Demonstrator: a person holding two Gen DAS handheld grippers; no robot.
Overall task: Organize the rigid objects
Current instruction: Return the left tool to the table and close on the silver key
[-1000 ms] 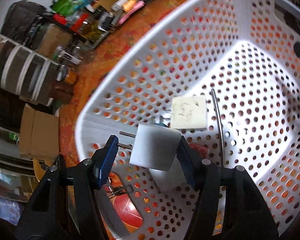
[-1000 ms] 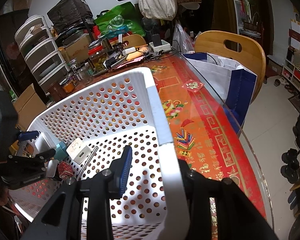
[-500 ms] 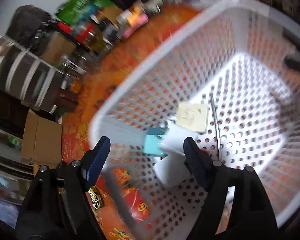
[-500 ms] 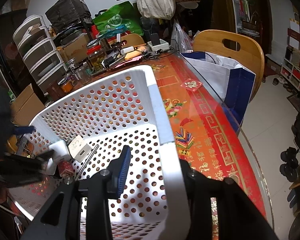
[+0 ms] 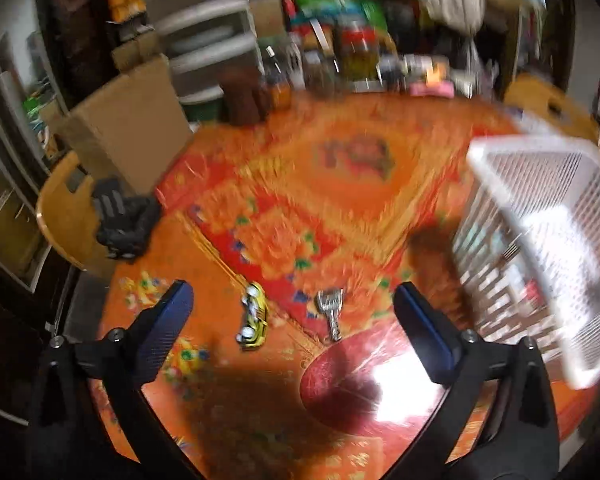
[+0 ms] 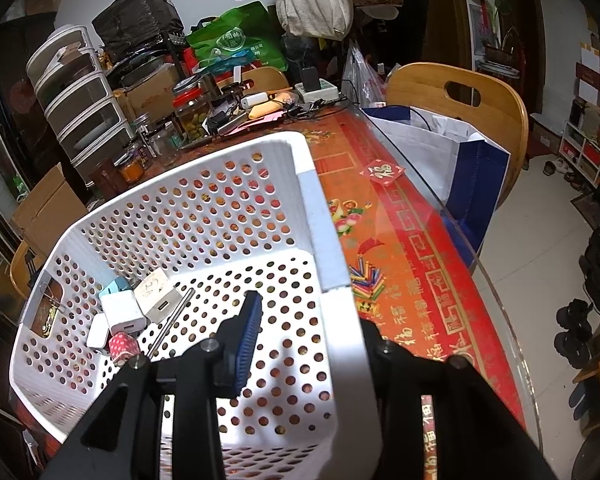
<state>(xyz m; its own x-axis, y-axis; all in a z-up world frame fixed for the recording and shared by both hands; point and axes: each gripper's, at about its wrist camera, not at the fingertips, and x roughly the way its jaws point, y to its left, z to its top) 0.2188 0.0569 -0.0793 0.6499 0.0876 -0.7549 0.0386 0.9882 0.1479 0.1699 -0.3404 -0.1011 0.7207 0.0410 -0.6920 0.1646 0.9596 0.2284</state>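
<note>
Toy car (image 5: pixel 253 317), yellow, lies on the bench (image 5: pixel 340 208) beside a small metal clip (image 5: pixel 331 312), both between the empty, just-widened jaws of the left hand-held gripper (image 5: pixel 292 312). Next step, likely: descend and grasp one. Right hand-held gripper (image 6: pixel 312 344) clamps the white basket (image 6: pixel 328 264) wall; chargers (image 6: pixel 124 312) lie inside.

My white perforated basket (image 6: pixel 204 216) holds white charger cubes (image 6: pixel 123 314), a metal rod and a red dotted roll at its nine o'clock. On the tablecloth, a yellow toy car (image 5: pixel 253 317) lies at nine o'clock of a silver scoop (image 5: pixel 331 312).
</note>
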